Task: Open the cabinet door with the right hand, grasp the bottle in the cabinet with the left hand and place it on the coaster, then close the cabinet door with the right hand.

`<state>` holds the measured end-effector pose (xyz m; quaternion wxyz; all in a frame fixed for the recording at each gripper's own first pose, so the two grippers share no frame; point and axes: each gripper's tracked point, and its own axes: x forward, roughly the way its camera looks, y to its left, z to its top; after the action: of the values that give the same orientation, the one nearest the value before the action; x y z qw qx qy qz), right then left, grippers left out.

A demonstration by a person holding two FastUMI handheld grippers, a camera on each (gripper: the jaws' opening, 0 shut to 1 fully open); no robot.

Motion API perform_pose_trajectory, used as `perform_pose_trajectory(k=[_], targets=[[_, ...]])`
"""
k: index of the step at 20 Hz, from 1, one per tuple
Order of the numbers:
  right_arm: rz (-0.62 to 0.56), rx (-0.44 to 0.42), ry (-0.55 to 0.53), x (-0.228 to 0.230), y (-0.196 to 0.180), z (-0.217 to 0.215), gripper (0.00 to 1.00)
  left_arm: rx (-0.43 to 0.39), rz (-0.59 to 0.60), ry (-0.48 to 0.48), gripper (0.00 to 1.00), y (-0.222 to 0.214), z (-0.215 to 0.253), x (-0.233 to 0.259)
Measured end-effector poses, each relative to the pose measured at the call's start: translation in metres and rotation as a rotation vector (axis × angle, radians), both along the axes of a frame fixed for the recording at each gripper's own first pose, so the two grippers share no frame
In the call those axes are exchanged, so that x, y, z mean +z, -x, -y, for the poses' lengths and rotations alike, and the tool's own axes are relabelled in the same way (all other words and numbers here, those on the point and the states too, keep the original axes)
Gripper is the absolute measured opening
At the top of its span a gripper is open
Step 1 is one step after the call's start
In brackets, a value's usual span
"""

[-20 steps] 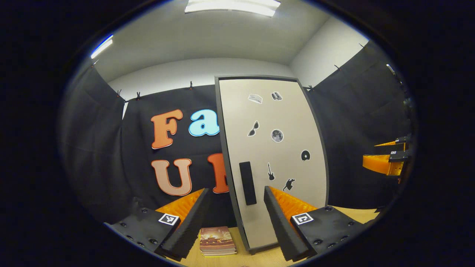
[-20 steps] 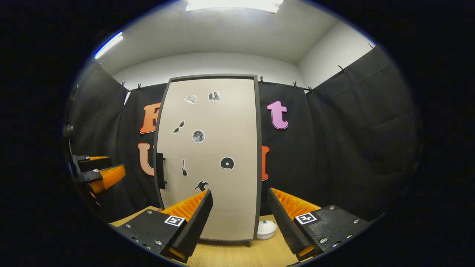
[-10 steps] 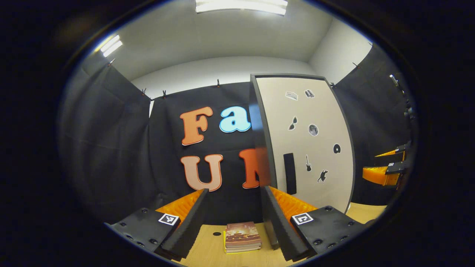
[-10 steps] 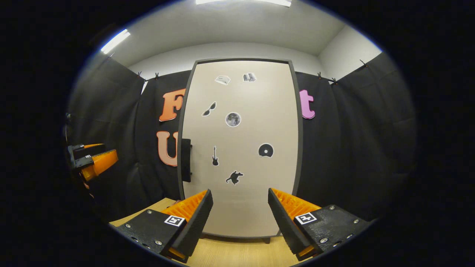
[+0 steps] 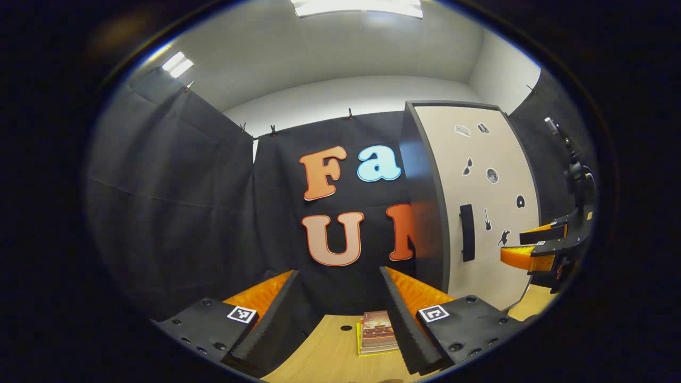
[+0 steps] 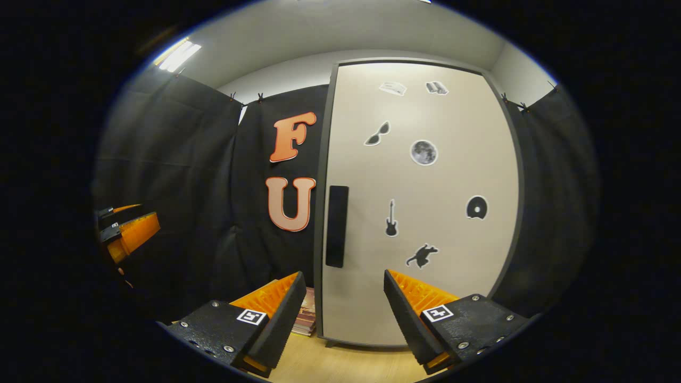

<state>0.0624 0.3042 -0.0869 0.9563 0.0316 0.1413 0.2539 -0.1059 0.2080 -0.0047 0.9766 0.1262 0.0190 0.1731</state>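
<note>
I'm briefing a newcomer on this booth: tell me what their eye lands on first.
The tall beige cabinet door with small black stickers stands shut ahead of the open right hand-held gripper, its black vertical bar handle along the door's left edge. In the left gripper view, the open left hand-held gripper hovers over the light wooden table, where a small stack of books lies.

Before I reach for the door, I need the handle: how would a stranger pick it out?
Find the tall pale cabinet door standing on the wooden table. Along its left edge, at mid-height, sits the handle: a plain dark upright bar, raised and far larger than the small flat picture stickers scattered across the panel.
</note>
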Motion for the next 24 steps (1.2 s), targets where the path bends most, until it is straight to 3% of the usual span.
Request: perform_pose_trajectory(k=[3,6,8,13,20,23,24], targets=[[-0.017,0.045,-0.017,-0.001,-0.019,-0.041,0.78,0.053,-0.009,0.013,0.91,0.019,-0.027,-0.004],[-0.032,0.041,-0.018,-0.003,-0.041,-0.065,0.68,0.116,-0.012,0.016,0.99,0.040,-0.055,-0.004],[-0.023,0.033,-0.017,0.001,-0.051,-0.075,0.60,0.152,-0.011,0.017,0.99,0.051,-0.071,-0.004],[0.006,-0.074,0.035,-0.001,-0.077,-0.062,0.59,0.194,-0.014,0.027,0.95,0.071,-0.092,-0.009],[0.013,-0.162,0.021,0.009,-0.086,-0.043,0.54,0.194,-0.029,0.039,0.95,0.076,-0.098,-0.018],[0.058,-0.247,0.068,0.016,-0.098,-0.022,0.55,0.198,-0.028,0.049,0.95,0.077,-0.102,-0.019],[0.033,-0.230,0.059,0.011,-0.100,-0.026,0.55,0.199,-0.031,0.050,0.95,0.078,-0.103,-0.020]])
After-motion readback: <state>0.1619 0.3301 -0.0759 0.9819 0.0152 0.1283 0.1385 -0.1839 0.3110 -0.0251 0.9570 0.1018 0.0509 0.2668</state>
